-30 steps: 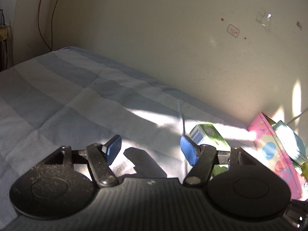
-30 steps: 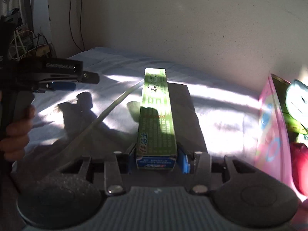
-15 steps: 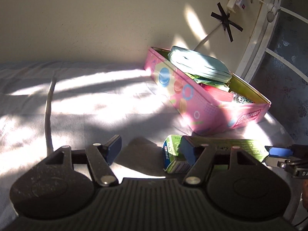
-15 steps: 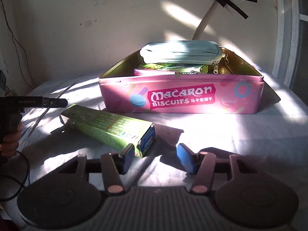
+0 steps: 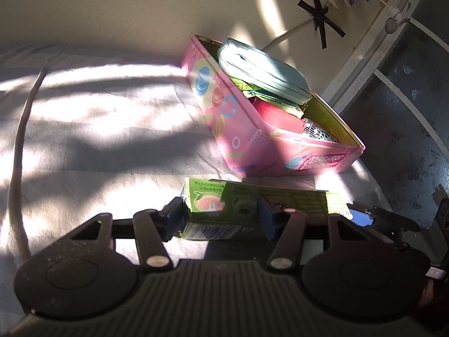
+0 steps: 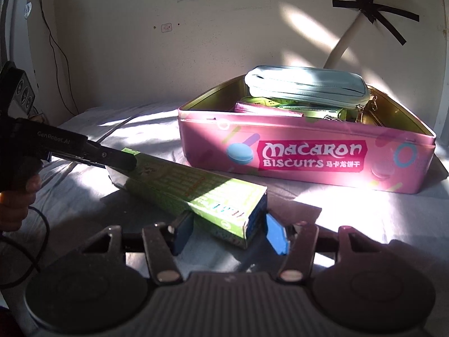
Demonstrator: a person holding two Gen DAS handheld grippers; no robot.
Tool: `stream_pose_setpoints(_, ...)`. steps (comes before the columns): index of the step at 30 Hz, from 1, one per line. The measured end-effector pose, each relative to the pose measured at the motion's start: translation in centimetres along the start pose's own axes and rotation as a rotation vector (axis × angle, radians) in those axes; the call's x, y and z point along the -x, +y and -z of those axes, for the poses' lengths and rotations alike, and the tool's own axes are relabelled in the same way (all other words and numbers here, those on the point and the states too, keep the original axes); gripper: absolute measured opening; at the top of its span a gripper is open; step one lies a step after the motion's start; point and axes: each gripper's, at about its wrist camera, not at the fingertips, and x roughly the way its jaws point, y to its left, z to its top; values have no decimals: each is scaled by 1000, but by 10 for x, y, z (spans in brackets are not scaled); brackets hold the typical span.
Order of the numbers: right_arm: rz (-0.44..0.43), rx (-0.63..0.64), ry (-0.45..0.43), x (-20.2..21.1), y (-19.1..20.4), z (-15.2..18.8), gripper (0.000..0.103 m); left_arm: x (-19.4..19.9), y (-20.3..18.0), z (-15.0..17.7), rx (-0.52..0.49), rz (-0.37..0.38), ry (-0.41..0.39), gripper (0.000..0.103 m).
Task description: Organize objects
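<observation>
On the bed sheet (image 6: 350, 219), just in front of the pink Macaron tin (image 6: 306, 154), I see the long green box (image 6: 196, 193) lying flat with one of my grippers at each end. My left gripper (image 5: 221, 219) is closing, its blue pads at the sides of one end, though I cannot tell whether they press yet. My right gripper (image 6: 230, 234) is opening, its pads clear of the other end.

A pale sheet (image 5: 98, 129) covers the surface, crossed by sunlight and shadow. A white cable (image 5: 21, 129) trails over it. On the cream wall (image 6: 196, 42), black tape (image 6: 373, 11) fixes a white hose (image 6: 341, 46).
</observation>
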Motion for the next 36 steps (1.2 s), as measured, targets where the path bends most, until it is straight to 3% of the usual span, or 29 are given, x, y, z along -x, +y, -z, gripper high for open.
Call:
stream_pose_setpoints(5, -28, -11, -117, 41, -18, -29, 55, 22, -45, -34, -80, 16, -114, 59)
stream_pose_setpoints(9, 27, -1, -174, 46, -47, -69, 55, -6, -83, -75, -156, -6, -145, 59)
stream_pose_setpoints(12, 87, -1, -162, 23, -76, -94, 55, -45, -101, -98, -189, -40, -146, 59)
stream_pose_setpoints(17, 108, -66, -77, -30, -125, -110, 55, -100, -102, -119, -163, -79, -90, 59)
stream_pose_setpoints(25, 121, -101, -3, -73, -149, -118, 57, -127, -105, -120, -219, -169, -66, 58)
stream_pose_setpoints(31, 173, -117, -86, -53, -138, -119, 62, -98, -129, -105, -327, -261, -147, 59)
stream_pose_setpoints(36, 194, -180, -210, -1, -117, -104, 65, -61, -147, -80, -394, -351, -218, 64)
